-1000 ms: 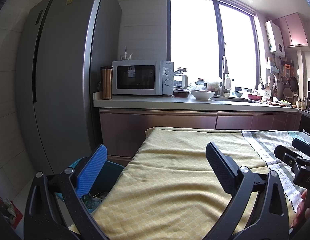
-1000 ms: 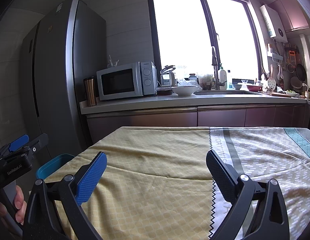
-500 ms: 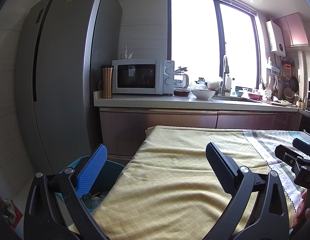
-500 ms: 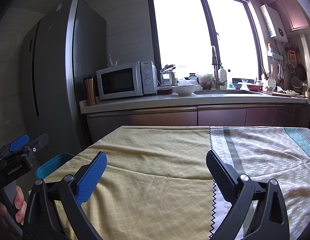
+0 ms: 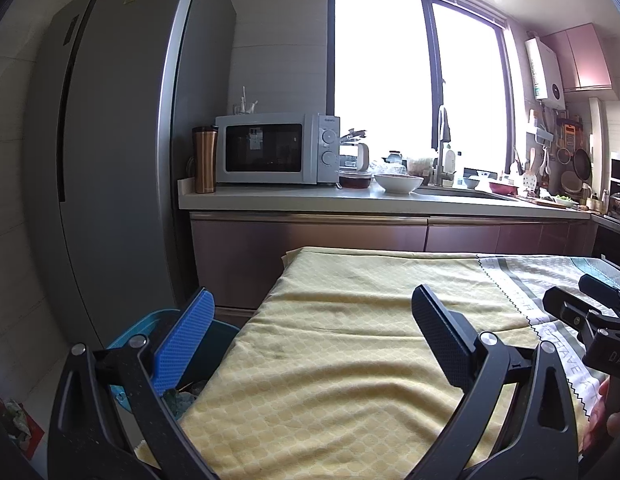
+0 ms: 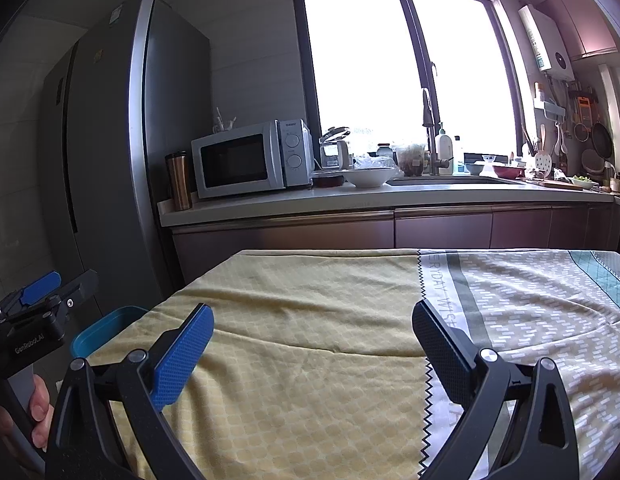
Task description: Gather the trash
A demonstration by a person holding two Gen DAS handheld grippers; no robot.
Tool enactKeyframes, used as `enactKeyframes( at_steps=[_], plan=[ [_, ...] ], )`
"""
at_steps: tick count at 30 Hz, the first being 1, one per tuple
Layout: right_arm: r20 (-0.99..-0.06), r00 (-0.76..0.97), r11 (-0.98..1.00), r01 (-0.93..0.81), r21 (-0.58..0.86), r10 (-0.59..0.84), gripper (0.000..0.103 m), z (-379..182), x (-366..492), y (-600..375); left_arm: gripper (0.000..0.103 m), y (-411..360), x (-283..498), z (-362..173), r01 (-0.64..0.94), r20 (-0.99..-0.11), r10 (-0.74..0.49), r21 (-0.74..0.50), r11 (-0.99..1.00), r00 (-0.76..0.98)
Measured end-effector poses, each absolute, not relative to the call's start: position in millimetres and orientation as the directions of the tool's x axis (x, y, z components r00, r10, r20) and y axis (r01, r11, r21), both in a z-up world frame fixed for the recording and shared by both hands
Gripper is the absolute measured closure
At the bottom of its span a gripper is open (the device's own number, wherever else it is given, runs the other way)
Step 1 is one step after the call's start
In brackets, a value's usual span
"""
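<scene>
Fridge point(image 5: 110, 160) — tall, at left, beside the kitchen counter point(image 5: 349, 202).
Cloth point(image 6: 310, 340) — yellow, covers the near surface; bare, left edge drops beside the bin.
Bin point(image 5: 150, 322) — blue, on the floor between fridge and cloth edge, trash inside.
Left gripper point(image 5: 310, 336) — spread wide, empty, above cloth edge.
Right gripper point(image 6: 311, 346) — spread wide, empty, over cloth.

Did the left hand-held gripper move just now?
No. The left hand-held gripper frames the microwave and blue bin at the same spots as before.
</scene>
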State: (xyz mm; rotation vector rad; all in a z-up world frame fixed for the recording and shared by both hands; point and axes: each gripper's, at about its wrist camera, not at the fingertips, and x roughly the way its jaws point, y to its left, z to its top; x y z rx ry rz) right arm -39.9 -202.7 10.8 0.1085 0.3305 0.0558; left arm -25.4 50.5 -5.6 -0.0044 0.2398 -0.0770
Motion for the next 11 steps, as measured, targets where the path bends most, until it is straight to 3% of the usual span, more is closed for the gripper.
enactKeyframes(
  at_steps=[6,11],
  plan=[
    [-0.342,0.937,0.991,-0.031,0.127,0.073,0.007,7,-33,-214,0.006,44,-7,-13,0.107,-0.336,-0.107,-0.017,0.994,0.936],
    [-0.451,0.891,0.994,-0.012,0.111,0.061,0.007,-2,-11,-230,0.006,31,34,-23,0.178,-0.493,-0.174,-0.04,0.983,0.853]
  ],
)
